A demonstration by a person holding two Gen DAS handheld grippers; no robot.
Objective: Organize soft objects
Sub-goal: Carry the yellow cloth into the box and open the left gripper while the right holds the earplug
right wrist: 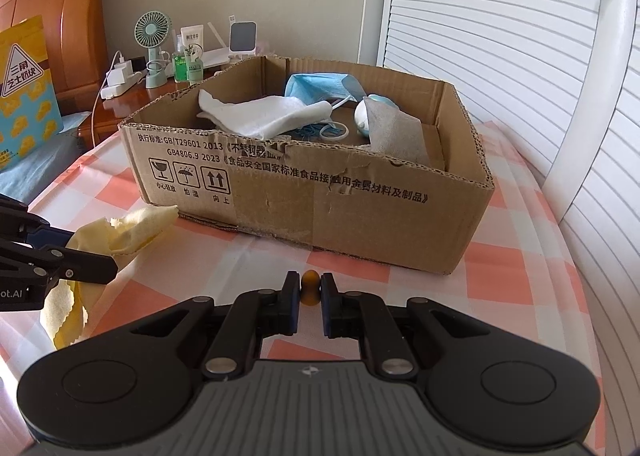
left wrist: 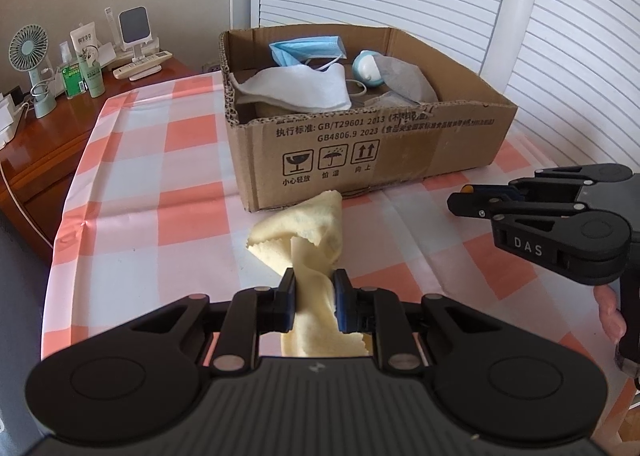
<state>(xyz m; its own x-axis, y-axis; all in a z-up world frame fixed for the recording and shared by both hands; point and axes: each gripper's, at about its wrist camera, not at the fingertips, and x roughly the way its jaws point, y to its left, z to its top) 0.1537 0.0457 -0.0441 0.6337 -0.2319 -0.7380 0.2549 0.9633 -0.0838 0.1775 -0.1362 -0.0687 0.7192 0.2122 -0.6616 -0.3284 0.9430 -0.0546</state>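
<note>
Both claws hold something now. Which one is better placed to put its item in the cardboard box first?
Probably the right claw: its small orange piece faces the cardboard box directly. The left claw's yellow cloth still drags.

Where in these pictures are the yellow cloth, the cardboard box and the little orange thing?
yellow cloth (left wrist: 304, 224): left wrist view, its bunched upper fold.
cardboard box (right wrist: 360, 224): right wrist view, its printed front wall.
little orange thing (right wrist: 310, 287): right wrist view, its rounded body between the pads.

A green desk fan (right wrist: 152, 41), bottles (right wrist: 187, 63) and a white charger (right wrist: 118, 81) crowd the wooden nightstand (left wrist: 60, 124) at ten o'clock.
</note>
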